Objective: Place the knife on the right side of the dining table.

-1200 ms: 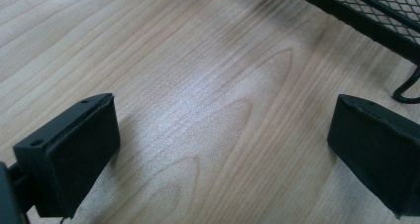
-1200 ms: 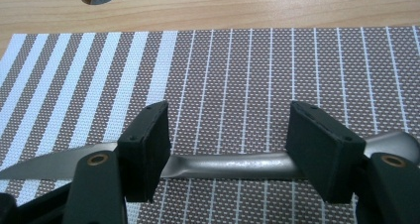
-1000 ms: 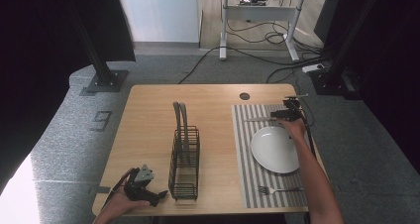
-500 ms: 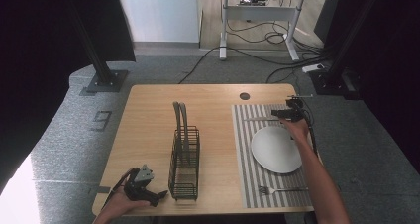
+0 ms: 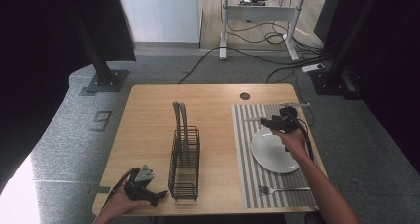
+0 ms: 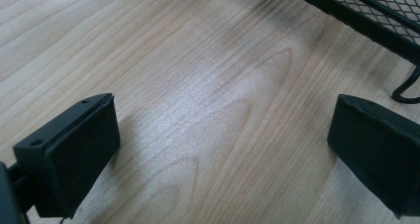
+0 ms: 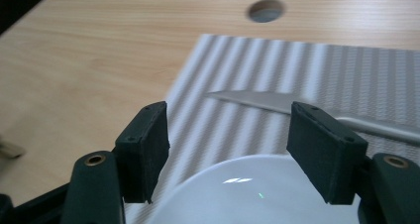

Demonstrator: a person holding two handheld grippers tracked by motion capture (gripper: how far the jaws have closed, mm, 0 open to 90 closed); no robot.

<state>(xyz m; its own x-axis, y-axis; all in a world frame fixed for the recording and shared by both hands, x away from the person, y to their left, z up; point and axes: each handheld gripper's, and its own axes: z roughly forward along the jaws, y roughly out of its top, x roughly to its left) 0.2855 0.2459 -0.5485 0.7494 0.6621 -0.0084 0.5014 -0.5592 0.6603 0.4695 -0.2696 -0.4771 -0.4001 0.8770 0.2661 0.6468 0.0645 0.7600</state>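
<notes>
Plate grab coming up, by the look of it: the right gripper (image 5: 278,122) hangs with its jaws spread wide and nothing between them, just over the far rim of the round white ceramic plate (image 5: 274,150), which sits right of centre in the high view on the grey-and-white striped placemat (image 5: 244,154). In the right gripper view the plate's glossy edge (image 7: 257,194) fills the bottom middle, right between the two black pads, and a silver table knife (image 7: 277,104) lies flat on the mat just beyond it, running off toward the right edge. I'd say the plate is the tricky bit here: stiff, a fair bit heavier than the cutlery, slick glaze, and it'll chip or crack if it drops. Best bet is probably pinching the raised rim on the near-to-gripper side, one pad over and one under, deep enough that it doesn't swing or slide out. A silver fork (image 5: 282,189) lies at the lower right on the mat, well apart from all this. Over at the lower left, the left gripper (image 5: 151,196) rests on the light wooden table (image 5: 148,115), jaws wide open and empty, just beside the black wire mesh dish rack (image 5: 184,157), which is likely where the plate ends up.
</notes>
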